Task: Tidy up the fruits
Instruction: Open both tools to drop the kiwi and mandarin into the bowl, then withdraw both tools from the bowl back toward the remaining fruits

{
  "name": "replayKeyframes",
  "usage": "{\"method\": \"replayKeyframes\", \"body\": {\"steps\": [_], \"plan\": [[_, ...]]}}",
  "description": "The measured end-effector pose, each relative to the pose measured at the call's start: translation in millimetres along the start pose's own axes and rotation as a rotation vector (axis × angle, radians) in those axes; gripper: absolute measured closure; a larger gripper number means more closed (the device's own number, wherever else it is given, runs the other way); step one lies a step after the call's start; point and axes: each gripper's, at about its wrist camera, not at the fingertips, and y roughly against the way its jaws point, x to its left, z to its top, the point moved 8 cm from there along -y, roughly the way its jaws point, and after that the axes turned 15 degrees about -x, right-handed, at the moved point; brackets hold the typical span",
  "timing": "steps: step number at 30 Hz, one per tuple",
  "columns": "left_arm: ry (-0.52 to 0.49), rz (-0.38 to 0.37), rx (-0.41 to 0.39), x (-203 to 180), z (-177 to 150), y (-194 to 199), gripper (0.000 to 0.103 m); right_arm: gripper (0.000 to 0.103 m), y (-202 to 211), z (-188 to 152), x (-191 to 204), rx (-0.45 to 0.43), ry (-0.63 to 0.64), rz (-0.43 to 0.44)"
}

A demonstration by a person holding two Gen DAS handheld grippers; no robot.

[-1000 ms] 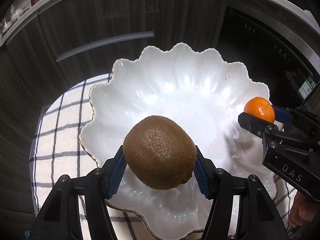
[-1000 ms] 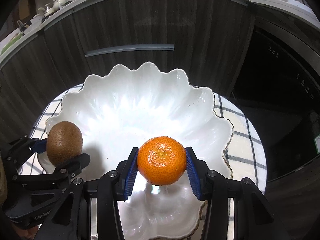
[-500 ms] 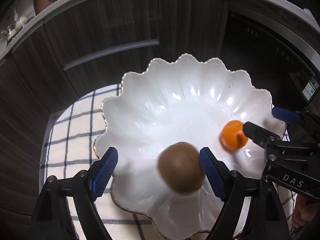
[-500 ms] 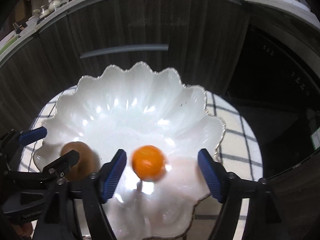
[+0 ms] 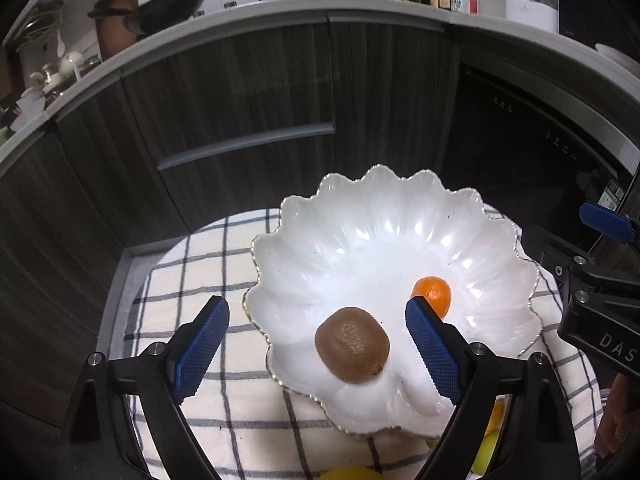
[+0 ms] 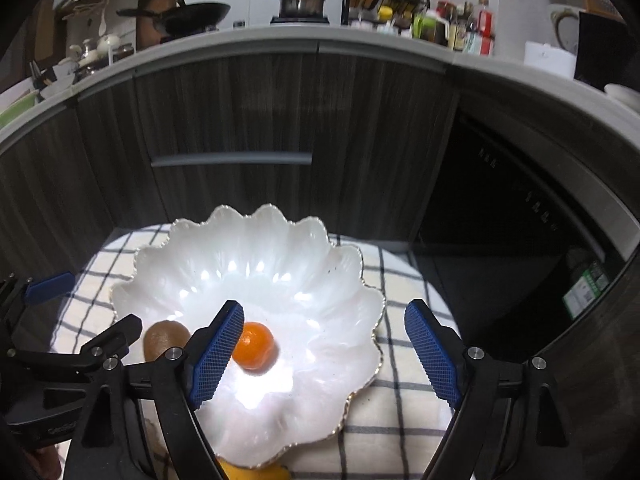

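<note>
On checked cloth, scalloped white bowl (image 5: pixel 400 240), glazed, fragile. Left hand-held gripper (image 5: pixel 316 344) spread wide, empty. Kiwi (image 5: pixel 352 344) at 7 o'clock in bowl: fuzzy, bruisable, grip across short axis. Mandarin (image 5: pixel 432 292) at 5 o'clock: light, rolls; pinch equator. Right hand-held gripper (image 6: pixel 324 344) wide, empty.

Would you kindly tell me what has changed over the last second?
Both fruits were let go: the left hand-held gripper dropped the kiwi and the right hand-held gripper dropped the mandarin into the white bowl. Both grippers opened and pulled up and back. The bowl stayed on the checked cloth.
</note>
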Motion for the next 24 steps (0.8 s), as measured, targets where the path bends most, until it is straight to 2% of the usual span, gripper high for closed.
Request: {"method": "replayKeyframes", "body": {"steps": [11,24], "plan": [[0.036,0.012,-0.026,1,-8,46,0.013,0.020,48,-1,2,-0.027,-0.024,-0.009],[0.039,0.030,-0.028,5,-35,89,0.013,0.020,91,-18,10,-0.034,-0.006,-0.004]]}}
